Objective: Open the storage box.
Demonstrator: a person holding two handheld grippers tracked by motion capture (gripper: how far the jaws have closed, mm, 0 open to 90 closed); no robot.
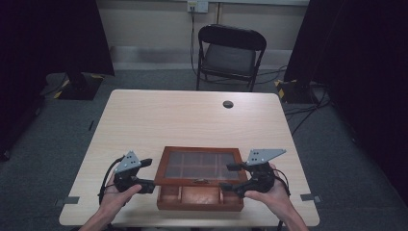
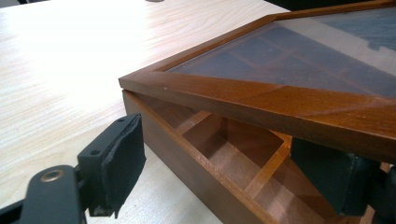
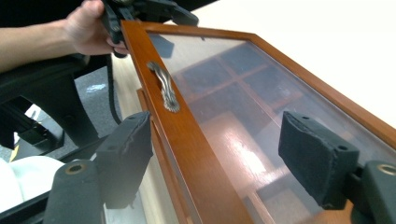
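Left claw (image 1: 147, 175) and right claw (image 1: 230, 176) flank raised lid (image 1: 202, 166) — chair (image 1: 230, 55) beyond.

A light wooden table (image 1: 159, 115) holds a brown wooden box (image 1: 199, 197) near its front edge. The box's glass lid (image 1: 202, 166) is lifted a little. A small dark round hole (image 1: 228, 104) sits near the table's far edge.
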